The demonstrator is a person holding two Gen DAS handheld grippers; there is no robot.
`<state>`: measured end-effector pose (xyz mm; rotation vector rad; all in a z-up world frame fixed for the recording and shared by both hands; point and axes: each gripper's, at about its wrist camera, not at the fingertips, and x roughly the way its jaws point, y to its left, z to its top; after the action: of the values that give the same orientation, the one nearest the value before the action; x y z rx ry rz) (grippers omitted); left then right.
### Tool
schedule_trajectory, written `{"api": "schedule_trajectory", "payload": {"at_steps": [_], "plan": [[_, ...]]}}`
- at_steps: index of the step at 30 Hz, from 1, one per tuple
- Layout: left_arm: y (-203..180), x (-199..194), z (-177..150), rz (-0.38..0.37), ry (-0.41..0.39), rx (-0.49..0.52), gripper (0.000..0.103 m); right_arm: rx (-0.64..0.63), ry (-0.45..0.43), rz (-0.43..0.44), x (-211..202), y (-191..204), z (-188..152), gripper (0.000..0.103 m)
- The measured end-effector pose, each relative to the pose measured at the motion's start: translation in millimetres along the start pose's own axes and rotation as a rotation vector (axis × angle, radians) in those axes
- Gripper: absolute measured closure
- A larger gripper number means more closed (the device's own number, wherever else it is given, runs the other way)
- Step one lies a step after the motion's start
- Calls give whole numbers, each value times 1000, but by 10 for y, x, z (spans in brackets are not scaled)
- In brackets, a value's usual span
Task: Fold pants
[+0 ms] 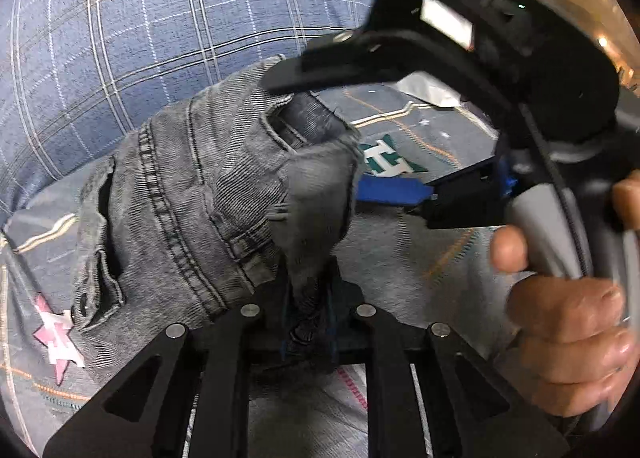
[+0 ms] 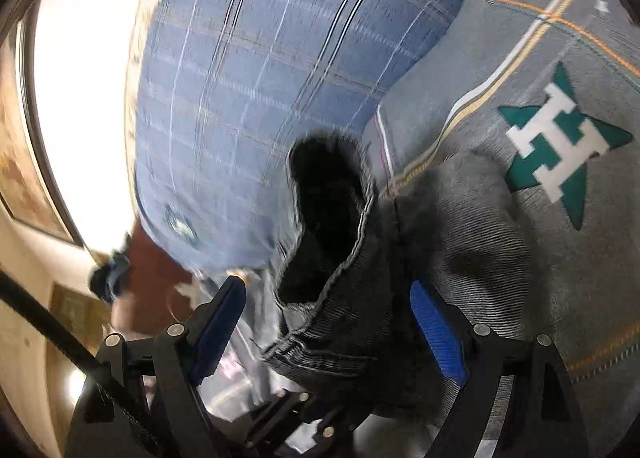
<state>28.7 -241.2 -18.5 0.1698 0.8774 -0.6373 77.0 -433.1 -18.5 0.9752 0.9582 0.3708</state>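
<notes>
The pants (image 1: 192, 193) are grey washed denim, bunched and lifted above the bedspread. My left gripper (image 1: 310, 298) is shut on a fold of the waistband, with the fabric pinched between its blue pads. The right gripper shows in the left wrist view (image 1: 396, 189), one blue finger beside the cloth, held by a hand (image 1: 568, 314). In the right wrist view my right gripper (image 2: 336, 322) is open, blue pads (image 2: 438, 338) wide apart. A dark opening of the pants (image 2: 332, 258) sits between the fingers, not clamped.
A grey bedspread (image 2: 580, 266) with a green and white star emblem (image 2: 560, 137) and a pink star (image 1: 56, 334) lies underneath. A blue plaid pillow or cover (image 1: 160, 17) bulges behind the pants. A bright window (image 2: 76, 97) is at left.
</notes>
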Motion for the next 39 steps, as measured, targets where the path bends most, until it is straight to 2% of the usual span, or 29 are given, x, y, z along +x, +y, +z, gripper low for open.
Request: {"api": "schedule_trajectory", "payload": {"at_steps": [2,4,5,6,8,9,11,13,15,16,18,19,21,22,23,24,25,27,29,30,33,35,38,39], "plan": [[-38,-18,16,-9,-15,7,91,-48,-5,-16,-4,85,-25,17],[-46,-5,7,-4,-16,34,91,-87,-10,-112,33,123,-42,21],[-47,20,-13,-5,-15,44,91,-87,1,-169,67,76,-56,35],[-35,59,-26,-38,4,33,94,-65,22,-197,118,4,-61,56],[-73,87,-36,-50,28,18,96,-2,40,-196,119,-107,-69,81],[-116,31,-28,-47,10,31,96,7,32,-181,56,-114,-70,84],[-203,-93,-9,-53,-21,63,96,-33,15,-171,-89,-3,-87,86],[-246,-141,-2,-89,-28,70,96,-106,-15,-228,-213,126,-131,86],[-228,-53,-26,-121,1,64,95,-111,-5,-256,-207,100,-132,86],[-203,16,-47,-138,29,61,89,-93,18,-284,-144,15,-115,86],[-94,154,-124,-199,124,19,86,-64,79,-389,25,-157,-96,72],[-27,146,-154,-233,137,-8,86,-44,95,-422,60,-234,-92,69],[124,6,-201,-303,125,-58,85,-35,64,-401,-14,-222,-74,66],[196,-80,-213,-312,111,-75,78,-60,21,-411,-92,-147,-67,63],[286,-194,-222,-314,83,-98,63,-86,-34,-427,-182,-66,-64,52],[367,-309,-239,-305,50,-123,55,-99,-66,-431,-244,-24,-70,43],[445,-389,-239,-290,25,-142,46,-115,-115,-419,-323,35,-70,43],[643,-550,-196,-242,-30,-195,44,-121,-166,-366,-432,112,-79,43],[786,-580,-189,-150,-45,-245,41,-139,-157,-297,-411,179,-84,43],[868,-556,-153,-123,-46,-271,41,-141,-127,-289,-338,183,-79,44],[992,-458,-268,-131,-16,-338,41,-100,-33,-326,-66,40,-58,46],[899,-369,-286,-116,1,-322,41,-57,28,-360,67,-97,-49,50],[779,-239,-255,-89,33,-269,41,-74,74,-351,171,-78,-91,91],[723,-251,-277,-80,36,-257,41,-124,61,-358,142,24,-115,95]]}}
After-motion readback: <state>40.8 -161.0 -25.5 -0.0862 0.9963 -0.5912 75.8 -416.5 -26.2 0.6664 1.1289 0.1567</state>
